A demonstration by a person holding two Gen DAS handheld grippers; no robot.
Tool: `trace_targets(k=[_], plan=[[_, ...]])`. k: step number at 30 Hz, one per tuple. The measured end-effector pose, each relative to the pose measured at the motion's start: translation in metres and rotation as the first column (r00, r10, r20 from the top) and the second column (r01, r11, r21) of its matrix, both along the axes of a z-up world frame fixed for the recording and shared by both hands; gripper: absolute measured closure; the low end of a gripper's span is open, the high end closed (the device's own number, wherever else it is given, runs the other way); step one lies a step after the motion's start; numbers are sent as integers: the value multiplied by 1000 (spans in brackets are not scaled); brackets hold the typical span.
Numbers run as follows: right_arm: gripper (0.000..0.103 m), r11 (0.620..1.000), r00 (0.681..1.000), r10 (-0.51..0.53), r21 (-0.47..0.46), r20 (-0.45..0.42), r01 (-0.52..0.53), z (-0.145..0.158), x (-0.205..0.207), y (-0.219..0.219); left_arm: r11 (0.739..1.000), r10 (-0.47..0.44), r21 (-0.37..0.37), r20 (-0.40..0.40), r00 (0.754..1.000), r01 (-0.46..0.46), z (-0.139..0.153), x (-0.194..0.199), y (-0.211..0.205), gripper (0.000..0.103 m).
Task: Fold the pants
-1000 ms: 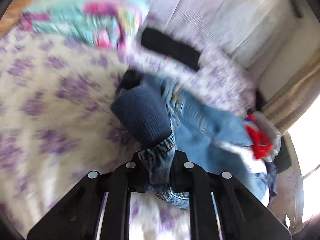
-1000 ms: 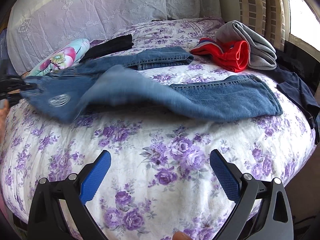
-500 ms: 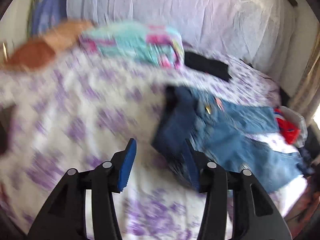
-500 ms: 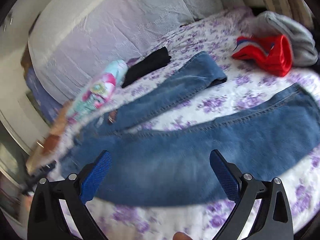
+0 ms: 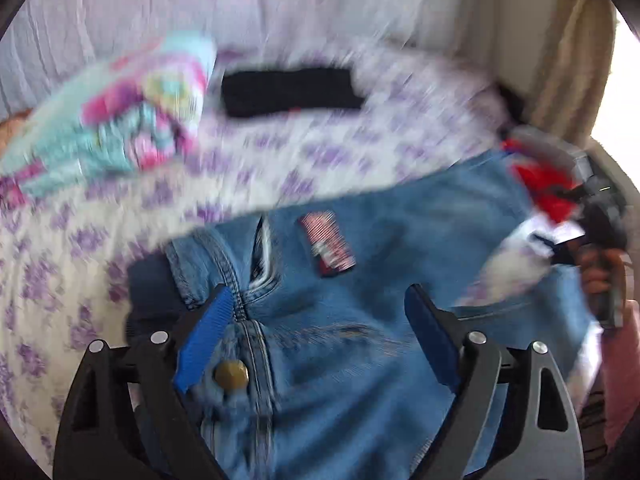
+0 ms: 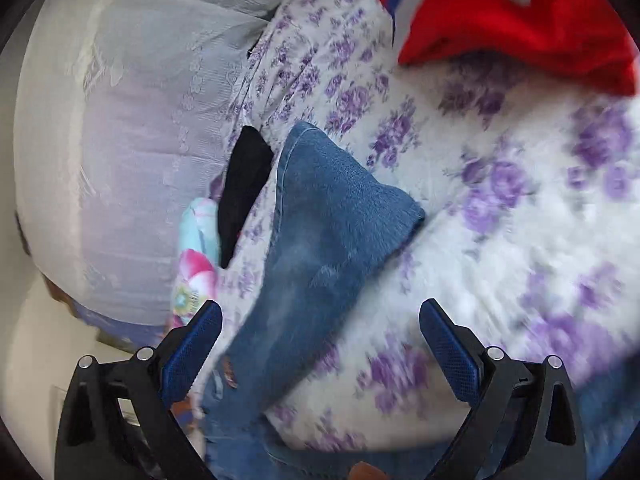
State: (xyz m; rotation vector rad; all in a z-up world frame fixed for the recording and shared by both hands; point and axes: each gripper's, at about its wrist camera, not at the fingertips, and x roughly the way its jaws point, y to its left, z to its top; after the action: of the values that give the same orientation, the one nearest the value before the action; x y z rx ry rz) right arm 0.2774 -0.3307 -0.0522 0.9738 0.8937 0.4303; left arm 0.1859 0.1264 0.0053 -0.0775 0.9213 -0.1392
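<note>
Jeans (image 5: 360,300) lie spread on the bed (image 5: 100,220), waistband end directly beneath the left claw (image 5: 320,320). Left wrist view, nearest: the claw's jaws are opening, blue pads (image 5: 204,340) well apart, denim below them but not pinched. A brass button (image 5: 231,374) sits beside the left pad, the fly seam running up from it; a red woven label (image 5: 328,246) lies just beyond. Farther right, the right claw (image 5: 560,240) shows only in this view, blurred, held in a person's hand (image 5: 600,272). Beyond, a black garment (image 5: 290,92) and a floral folded cloth (image 5: 120,128) rest near the white headboard cover (image 5: 280,0).

Right wrist view, nearest: the right claw (image 6: 320,340) stands spread wide, nothing between its pads (image 6: 192,352). One jeans leg (image 6: 320,232) runs away from the lower left, its hem end lying flat on the purple-flowered sheet (image 6: 520,220). Only this view shows the hem. Farther on lie the black garment (image 6: 248,184) and floral cloth (image 6: 196,256) at left, and a red garment (image 6: 520,24) with blue and white trim at top right
</note>
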Motion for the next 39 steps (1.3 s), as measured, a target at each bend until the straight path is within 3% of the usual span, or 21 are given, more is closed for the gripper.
trace_targets(k=[2,7,10,12,14,16,18,19,20,21,22,23,25,26,27,29,31,32,34,37,39], plan=[[4,994,999,19,104,33,-23,-8,17,1,999,41,-12,-93,995,-42,-35,22,11,18],[4,982,988,42,179,146,-68,-1,55,14,998,23,55,-42,999,-20,-36,9,6,18],[15,997,977,51,-68,205,-38,24,68,29,999,17,46,-35,999,-15,-34,10,7,18],[18,957,939,97,-289,330,3,60,58,43,1000,17,22,-31,999,-17,-35,11,9,18],[19,866,848,189,-492,494,93,102,35,63,1000,18,11,-25,1000,-18,-35,11,10,18],[19,806,804,232,-571,548,157,119,24,76,1000,20,13,-22,1000,-20,-35,11,8,18],[17,682,769,287,-686,572,255,123,14,92,1000,21,12,-20,1000,-21,-35,12,8,18],[12,594,778,305,-749,549,295,117,14,100,1000,22,11,-20,1000,-21,-35,11,8,18],[3,489,832,304,-825,465,283,105,23,106,1000,22,11,-20,1000,-22,-35,11,8,18],[4,413,902,263,-885,343,216,88,36,103,1000,23,13,-21,1000,-22,-35,11,7,18],[4,375,973,177,-924,149,74,64,53,92,1000,22,17,-21,1000,-22,-35,11,6,18],[4,425,995,100,-904,6,-37,46,60,75,1000,22,19,-21,1000,-21,-35,11,6,18],[4,594,994,21,-798,-106,-98,29,51,40,1000,19,10,-23,1000,-19,-34,10,7,18],[4,623,992,2,-776,-126,-99,28,43,31,1000,16,-5,-26,1000,-17,-32,10,9,18],[4,622,992,-8,-777,-129,-96,33,31,27,999,17,-29,-34,999,-18,-28,8,13,18],[4,562,997,24,-823,-79,-78,53,3,38,994,27,-106,-36,999,-31,-13,0,30,18],[4,518,986,169,-851,3,-86,79,-26,75,989,90,-116,-18,996,-92,4,-12,53,13],[4,506,967,252,-856,31,-104,89,-36,95,986,131,-103,3,991,-130,13,-20,68,11],[4,467,884,457,-873,100,-142,111,-54,153,979,196,-64,18,981,-194,21,-34,92,9],[4,422,712,686,-880,150,-221,121,-65,238,963,264,-38,-29,964,-265,13,-55,127,9],[5,377,586,799,-874,138,-307,117,-62,302,964,246,-81,-95,965,-254,-6,-69,144,9]])
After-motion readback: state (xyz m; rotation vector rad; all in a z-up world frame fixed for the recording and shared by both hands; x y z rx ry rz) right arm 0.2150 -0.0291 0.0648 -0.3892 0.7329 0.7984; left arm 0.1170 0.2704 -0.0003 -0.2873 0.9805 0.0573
